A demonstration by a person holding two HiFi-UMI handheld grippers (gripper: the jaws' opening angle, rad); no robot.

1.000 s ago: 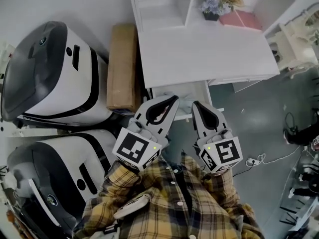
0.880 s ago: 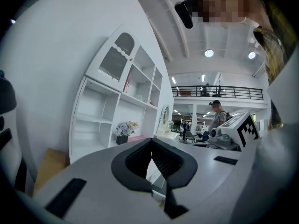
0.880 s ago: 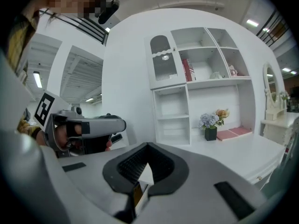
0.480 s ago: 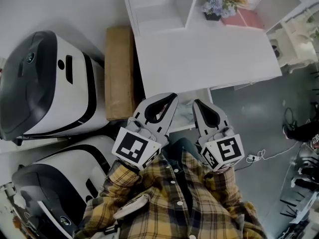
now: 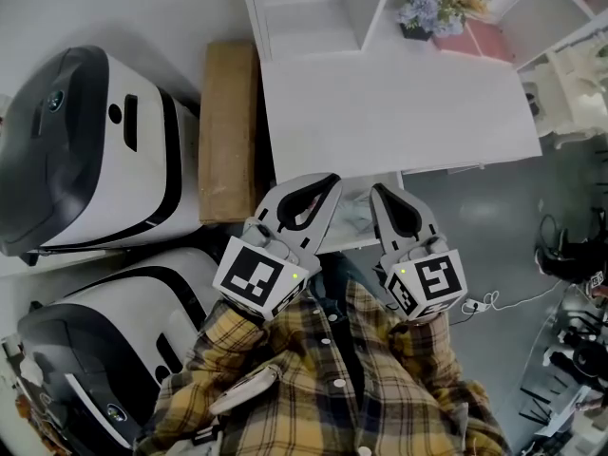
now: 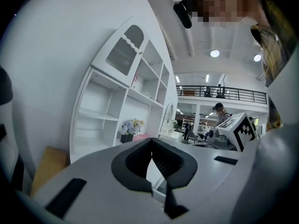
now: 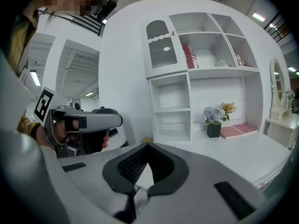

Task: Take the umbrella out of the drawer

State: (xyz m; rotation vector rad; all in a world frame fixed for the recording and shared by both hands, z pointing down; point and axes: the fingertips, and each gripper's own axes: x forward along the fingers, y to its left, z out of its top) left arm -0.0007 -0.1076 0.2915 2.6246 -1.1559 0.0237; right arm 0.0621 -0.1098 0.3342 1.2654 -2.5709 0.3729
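Note:
No umbrella shows in any view. My left gripper (image 5: 329, 180) and right gripper (image 5: 378, 194) are held side by side at the front edge of the white desk (image 5: 399, 112), both shut and empty. Between their tips, under the desktop, a white drawer unit (image 5: 353, 218) shows as a narrow strip; I cannot make out what it holds. In the left gripper view the left gripper (image 6: 150, 142) has its dark pads meeting at the tips, with the desk beyond. The right gripper (image 7: 147, 146) looks the same in its own view, and the left gripper shows at its left, held in a hand.
A brown cardboard box (image 5: 228, 131) lies left of the desk. Two large white-and-black machines (image 5: 85, 150) (image 5: 104, 340) stand further left. A flower pot (image 5: 432, 12) and a white shelf unit (image 5: 313, 8) are at the desk's back. A cable (image 5: 484, 304) lies on the grey floor at right.
Both grippers have edged forward to the desk's front edge, staying side by side. Their jaws have stayed shut.

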